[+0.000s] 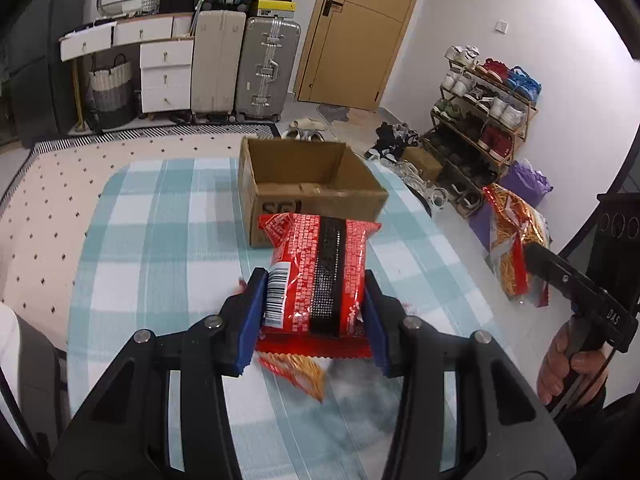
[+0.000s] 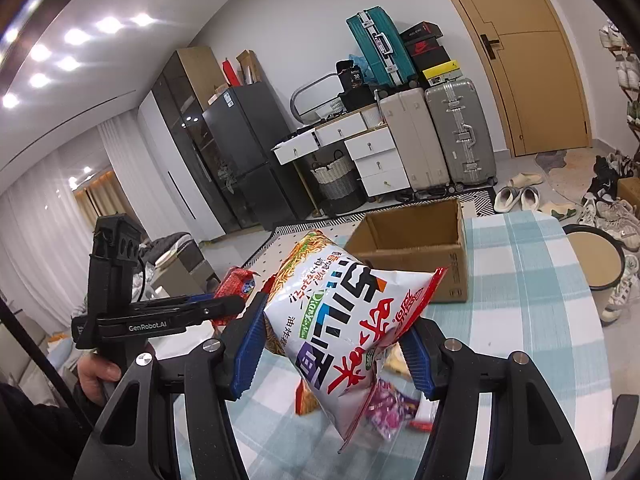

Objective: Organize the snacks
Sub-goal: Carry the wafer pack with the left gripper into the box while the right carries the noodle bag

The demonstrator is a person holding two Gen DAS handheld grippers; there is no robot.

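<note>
Tools both grip snacks above the desk (image 1: 160, 216): left tool (image 1: 316, 312) clamps a red packet (image 1: 320, 272), right tool (image 2: 336, 344) a white noodle bag (image 2: 340, 320), near the cardboard box (image 1: 320, 204).

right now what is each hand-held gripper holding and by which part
Left hand-held gripper: red snack packet, clamped across its sides near the lower end. Right hand-held gripper: white noodle bag, clamped across its middle.

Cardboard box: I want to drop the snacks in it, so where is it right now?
The open cardboard box sits on the checked tablecloth, straight ahead in the left wrist view, just beyond the red packet.
</note>
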